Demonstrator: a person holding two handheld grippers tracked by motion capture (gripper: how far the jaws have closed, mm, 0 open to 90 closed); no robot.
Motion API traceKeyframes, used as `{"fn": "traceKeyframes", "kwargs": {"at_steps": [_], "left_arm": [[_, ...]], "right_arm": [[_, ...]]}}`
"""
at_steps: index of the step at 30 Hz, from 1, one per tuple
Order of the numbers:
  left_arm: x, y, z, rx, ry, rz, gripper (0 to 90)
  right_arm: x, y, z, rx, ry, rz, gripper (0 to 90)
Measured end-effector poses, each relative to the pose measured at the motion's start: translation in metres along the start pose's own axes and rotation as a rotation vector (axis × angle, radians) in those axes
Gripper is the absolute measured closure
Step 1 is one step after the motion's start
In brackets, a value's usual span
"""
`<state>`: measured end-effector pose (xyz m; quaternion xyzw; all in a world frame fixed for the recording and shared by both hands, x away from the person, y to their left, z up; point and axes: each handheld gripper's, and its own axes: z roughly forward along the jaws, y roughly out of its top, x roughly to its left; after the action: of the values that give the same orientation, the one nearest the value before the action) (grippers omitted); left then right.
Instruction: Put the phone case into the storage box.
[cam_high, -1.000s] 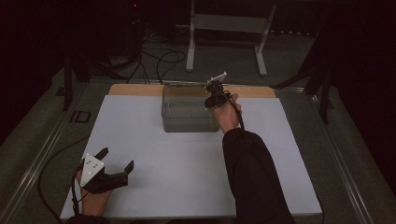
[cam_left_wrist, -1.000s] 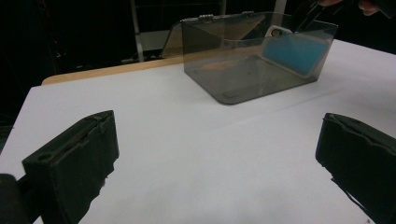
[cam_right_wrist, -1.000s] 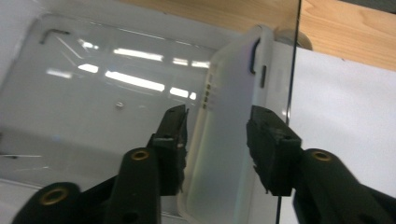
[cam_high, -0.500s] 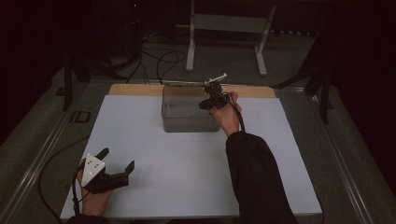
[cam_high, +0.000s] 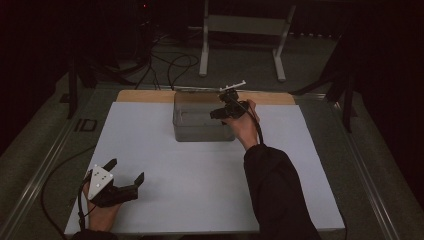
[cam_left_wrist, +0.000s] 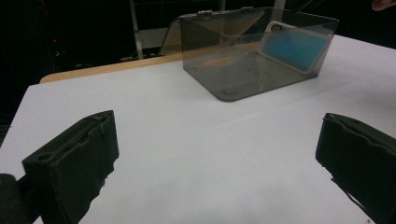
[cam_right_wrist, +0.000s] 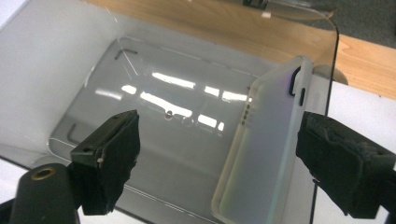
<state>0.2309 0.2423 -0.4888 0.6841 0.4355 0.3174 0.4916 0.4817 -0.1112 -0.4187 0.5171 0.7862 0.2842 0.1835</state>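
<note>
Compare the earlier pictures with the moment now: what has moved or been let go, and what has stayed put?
The right gripper above the clear box has just been opening its jaws, and the phone case leans free against the box wall, touched by neither pad. The left gripper, open, and the box stayed put.

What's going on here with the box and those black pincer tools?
A person at a white table holds a pincer tool in each hand. The right gripper hangs over a clear plastic box; its jaws have just been opening, and a phone case leans against the box's inner wall between them, untouched by the pads. The left gripper rests open near the table's front corner, nothing in it.
</note>
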Motion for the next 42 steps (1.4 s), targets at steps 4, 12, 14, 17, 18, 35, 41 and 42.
{"fn": "traceKeyframes", "kwargs": {"at_steps": [4,12,14,17,18,35,41,42], "left_arm": [[0.0,0.0,0.0,0.0,0.002,0.0,0.2],[-0.001,0.0,0.0,0.004,0.004,0.004,0.2],[-0.001,0.0,0.0,0.004,0.005,0.003,0.2],[0.0,-0.001,0.001,0.011,0.01,0.008,0.2],[0.0,-0.001,0.001,0.013,0.01,0.006,0.2],[-0.001,-0.001,0.002,0.027,0.015,0.006,0.2],[0.0,-0.001,0.002,0.028,0.015,0.005,0.2],[0.0,-0.001,0.002,0.027,0.016,0.003,0.2]], "right_arm": [[-0.004,-0.006,-0.007,-0.054,0.013,-0.001,13.5],[-0.009,-0.017,-0.022,-0.148,0.038,-0.013,12.8],[-0.009,-0.02,-0.025,-0.166,0.033,-0.029,11.9],[-0.009,-0.025,-0.029,-0.191,0.03,-0.056,11.0],[-0.008,-0.027,-0.03,-0.201,0.028,-0.069,10.6],[-0.011,-0.055,-0.053,-0.266,0.052,-0.102,10.0],[-0.008,-0.063,-0.058,-0.284,0.059,-0.12,9.9],[-0.008,-0.065,-0.06,-0.289,0.062,-0.118,9.9]]}}
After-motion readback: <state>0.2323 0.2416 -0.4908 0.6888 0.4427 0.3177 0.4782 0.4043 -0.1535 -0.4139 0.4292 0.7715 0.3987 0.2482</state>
